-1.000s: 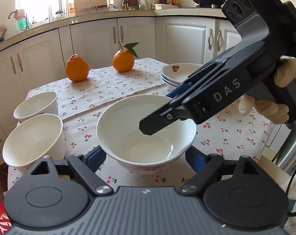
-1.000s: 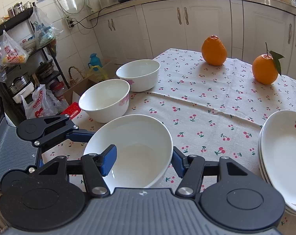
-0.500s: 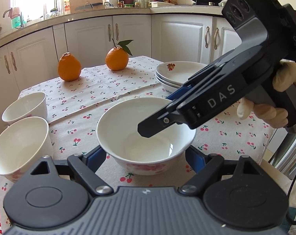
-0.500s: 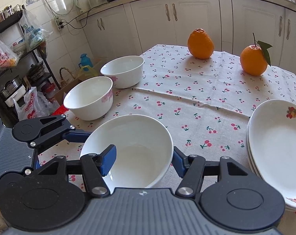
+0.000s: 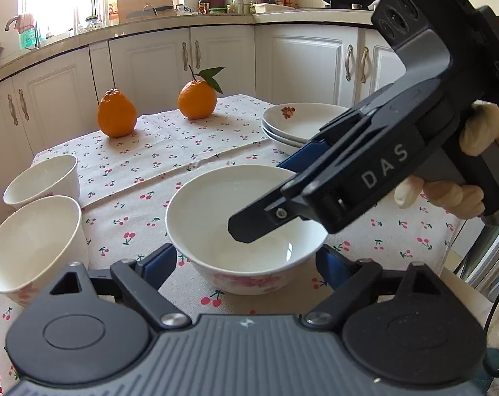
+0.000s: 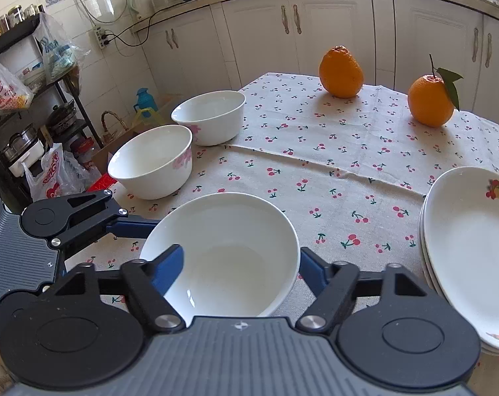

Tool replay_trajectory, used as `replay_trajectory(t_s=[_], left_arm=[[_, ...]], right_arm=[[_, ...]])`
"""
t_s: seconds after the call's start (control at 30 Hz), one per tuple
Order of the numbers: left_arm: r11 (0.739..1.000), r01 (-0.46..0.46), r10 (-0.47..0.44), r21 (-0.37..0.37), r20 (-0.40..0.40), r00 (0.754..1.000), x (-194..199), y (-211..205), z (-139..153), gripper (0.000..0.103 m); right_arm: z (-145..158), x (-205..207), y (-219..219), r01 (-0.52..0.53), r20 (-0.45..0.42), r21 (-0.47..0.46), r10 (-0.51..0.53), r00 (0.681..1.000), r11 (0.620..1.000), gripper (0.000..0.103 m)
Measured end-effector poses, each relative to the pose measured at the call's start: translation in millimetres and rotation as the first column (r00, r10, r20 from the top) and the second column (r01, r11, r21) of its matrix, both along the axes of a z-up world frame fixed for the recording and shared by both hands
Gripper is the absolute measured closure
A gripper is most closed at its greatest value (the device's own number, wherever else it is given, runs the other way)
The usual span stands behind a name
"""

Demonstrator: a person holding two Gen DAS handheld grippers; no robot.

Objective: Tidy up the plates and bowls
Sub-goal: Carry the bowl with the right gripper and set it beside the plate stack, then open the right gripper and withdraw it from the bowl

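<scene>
Bowl (image 6: 221, 254) set down at table's (image 6: 315, 171) six o'clock edge, step in hand judged a release. Right gripper (image 6: 241, 264) just spread wide, one finger inside the rim, pinching nothing. Left gripper (image 5: 246, 260) spread astride it, pads clear. Next: withdraw, then fetch bowls (image 6: 152, 161) at ten o'clock for nesting; plates (image 6: 467, 241) already stacked at three.

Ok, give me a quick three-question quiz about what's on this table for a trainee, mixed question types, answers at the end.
1. How many bowls stand on the tablecloth?
2. True or false: the plates are stacked.
3. Which orange has a leaf? A: the one nearer the plates. B: the one nearer the bowls.
Key: 1 three; 2 true; 3 A.
</scene>
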State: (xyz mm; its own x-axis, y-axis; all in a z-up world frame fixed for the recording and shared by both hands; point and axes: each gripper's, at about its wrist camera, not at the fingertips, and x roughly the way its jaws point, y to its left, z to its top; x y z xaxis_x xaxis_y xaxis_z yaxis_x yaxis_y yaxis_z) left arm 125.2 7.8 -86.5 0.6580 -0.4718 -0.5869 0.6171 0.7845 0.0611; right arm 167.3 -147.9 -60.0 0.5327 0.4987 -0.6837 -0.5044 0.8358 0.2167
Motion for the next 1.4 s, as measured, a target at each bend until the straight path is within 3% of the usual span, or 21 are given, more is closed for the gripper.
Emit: replay_trajectory(t_s=[0.13,0.37,0.73,1.13,1.4], left_arm=[[1.0,-0.005,0.005,0.006,-0.004,1.0,-3.9,5.7,1.1,0.009],[0.999,-0.049,0.049,-0.021,-0.014,0.999,-21.0,30.6,9.3,0.008],[0.986,-0.165,0.165,-0.007,0.05,0.985,-30.7,79.9,35.5,0.002],[0.96,-0.28,0.281,-0.023,0.107,0.954,7.3,132.8,52.0,0.002],[0.945,-0.325,0.327,-0.04,0.03,0.945,47.7,151.0,50.1,0.002]], right_arm=[[6.3,-5.6,4.7,-0.016,0.044,-0.019,0.017,0.999,1.0,0.0],[18.0,-8.8,13.1,-0.023,0.105,-0.051,0.028,0.994,0.998,0.0],[29.9,-10.0,48.2,-0.067,0.173,-0.109,0.085,0.981,0.992,0.0],[32.9,-5.1,88.1,-0.135,0.19,-0.176,0.168,0.967,0.975,0.0],[28.6,4.8,112.4,-0.17,0.184,-0.196,0.206,0.961,0.966,0.0]])
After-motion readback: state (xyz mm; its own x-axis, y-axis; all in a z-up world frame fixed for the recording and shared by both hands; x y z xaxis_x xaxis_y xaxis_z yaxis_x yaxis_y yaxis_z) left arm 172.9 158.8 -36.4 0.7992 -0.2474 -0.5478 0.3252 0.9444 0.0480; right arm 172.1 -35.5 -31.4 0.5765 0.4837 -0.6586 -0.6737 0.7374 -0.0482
